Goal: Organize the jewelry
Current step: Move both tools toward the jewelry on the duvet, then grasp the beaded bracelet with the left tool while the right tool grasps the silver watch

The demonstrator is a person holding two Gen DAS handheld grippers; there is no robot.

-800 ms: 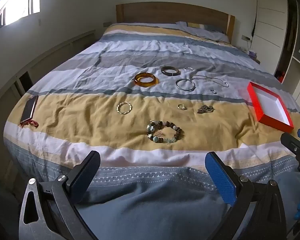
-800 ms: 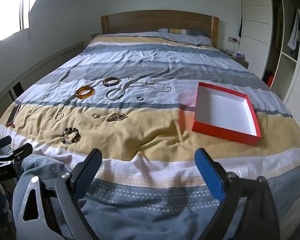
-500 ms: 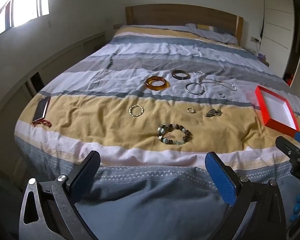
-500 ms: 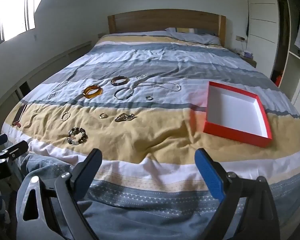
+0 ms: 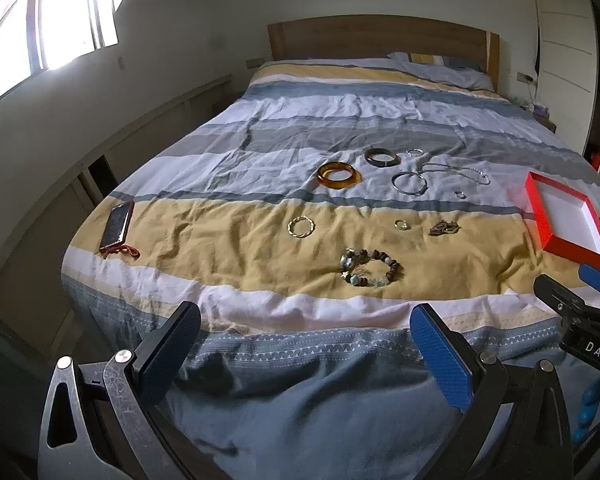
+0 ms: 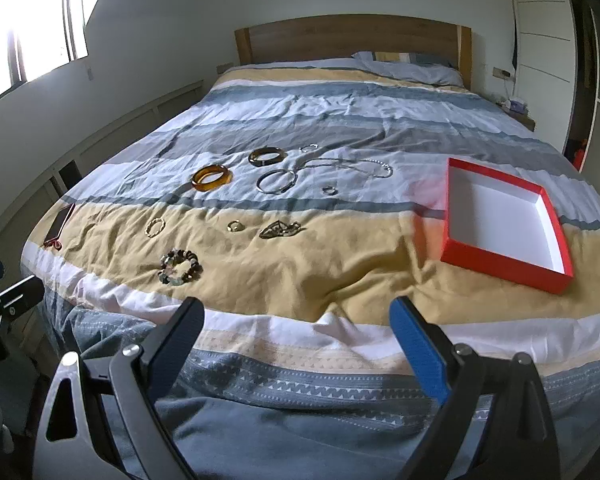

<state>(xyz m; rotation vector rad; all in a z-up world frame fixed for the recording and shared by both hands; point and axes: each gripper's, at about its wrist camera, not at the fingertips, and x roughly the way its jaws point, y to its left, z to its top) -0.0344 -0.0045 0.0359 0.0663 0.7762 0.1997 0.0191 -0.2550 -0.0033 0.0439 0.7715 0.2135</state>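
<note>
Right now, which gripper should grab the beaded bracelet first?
Probably left gripper: open, with the beaded bracelet almost straight ahead. Right gripper faces nearer the red box, bracelet off to its left.

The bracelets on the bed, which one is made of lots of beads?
The beaded bracelet, nearest the foot of the bed. The amber bangle and dark bangle are solid rings.

Your left gripper [image 5: 305, 338]: dark scratched metal frame, silver screw heads, one black textured pad [image 5: 168, 350], one blue [image 5: 440, 350]. Your right gripper [image 6: 296, 332] has the same build and pad colours. From the left camera, its black body carries white letters "DAS".
</note>
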